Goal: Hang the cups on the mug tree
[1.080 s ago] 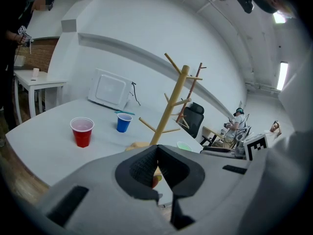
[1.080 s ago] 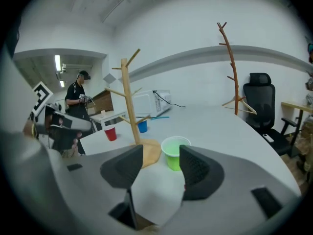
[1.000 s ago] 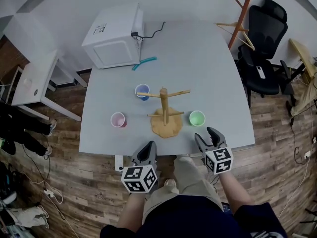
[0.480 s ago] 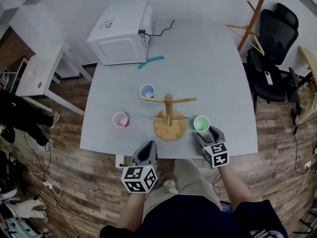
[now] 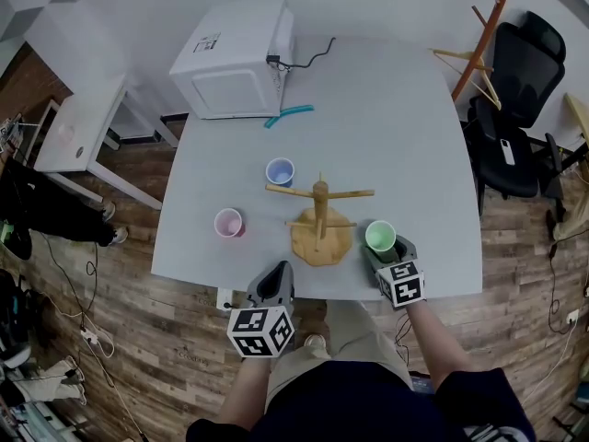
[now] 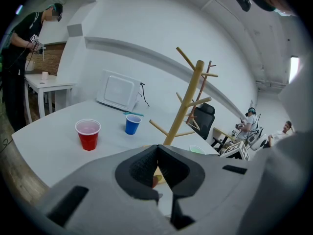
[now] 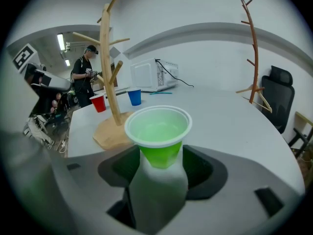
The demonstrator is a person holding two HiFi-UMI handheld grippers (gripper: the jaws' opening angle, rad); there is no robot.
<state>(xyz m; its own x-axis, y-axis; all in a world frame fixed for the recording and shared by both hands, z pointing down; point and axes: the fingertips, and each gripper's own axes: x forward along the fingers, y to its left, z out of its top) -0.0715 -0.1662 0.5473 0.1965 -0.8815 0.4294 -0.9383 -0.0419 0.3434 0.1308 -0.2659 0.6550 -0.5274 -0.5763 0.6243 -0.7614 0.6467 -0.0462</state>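
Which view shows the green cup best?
The right gripper view: the green cup stands centred and close, rim and wall plain, between the right gripper's fingers, which have just been opening. The head view shows the cup small, from above. The left gripper view shows only a sliver of rim.

The tabletop (image 5: 396, 136) fills the middle of the head view. A mug tree (image 5: 320, 212) stands near its lower edge, at centre. The upper cup (image 5: 280, 171) stands just up and left of the tree, and the left-hand cup (image 5: 227, 222) stands well to the tree's left. The right-hand cup (image 5: 380, 237) is just to the tree's right, between the jaws of the right hand-held gripper (image 5: 385, 245), which have just been opening. The left hand-held gripper (image 5: 279, 277) is at the tabletop's lower edge, lower left of the tree. A boxy appliance (image 5: 235, 63) sits in the tabletop's upper-left corner, with a small tool (image 5: 289, 115) just below it. A chair (image 5: 515, 72) stands off the tabletop at upper right.
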